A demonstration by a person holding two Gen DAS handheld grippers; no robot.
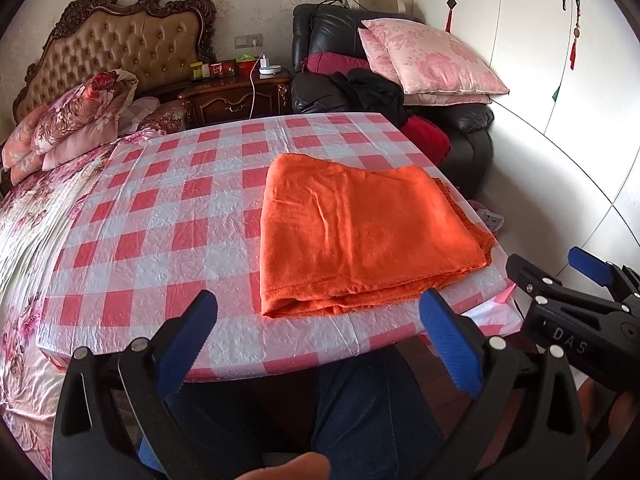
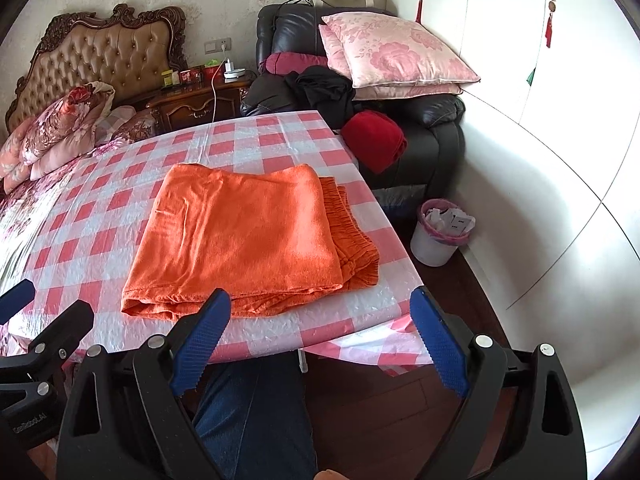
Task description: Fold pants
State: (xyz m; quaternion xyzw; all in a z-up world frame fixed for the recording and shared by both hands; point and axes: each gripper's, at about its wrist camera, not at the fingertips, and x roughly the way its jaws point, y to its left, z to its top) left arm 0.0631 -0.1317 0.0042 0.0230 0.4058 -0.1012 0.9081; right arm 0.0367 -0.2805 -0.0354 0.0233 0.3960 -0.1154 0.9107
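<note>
The orange pants [image 1: 360, 232] lie folded into a flat rectangle on the red-and-white checked table [image 1: 160, 208], near its right front corner. In the right wrist view the pants [image 2: 240, 236] show the elastic waistband at their right side. My left gripper [image 1: 320, 320] is open and empty, held back from the table's front edge, just short of the pants. My right gripper [image 2: 320, 316] is open and empty, also just in front of the table edge. The right gripper shows at the right of the left wrist view [image 1: 560, 276].
A bed with floral bedding [image 1: 24, 216] adjoins the table on the left. A black leather armchair [image 1: 460, 128] with pink pillows stands behind. A white waste bin [image 2: 436, 236] sits on the floor at the right. My legs in jeans [image 1: 360, 412] are below the table edge.
</note>
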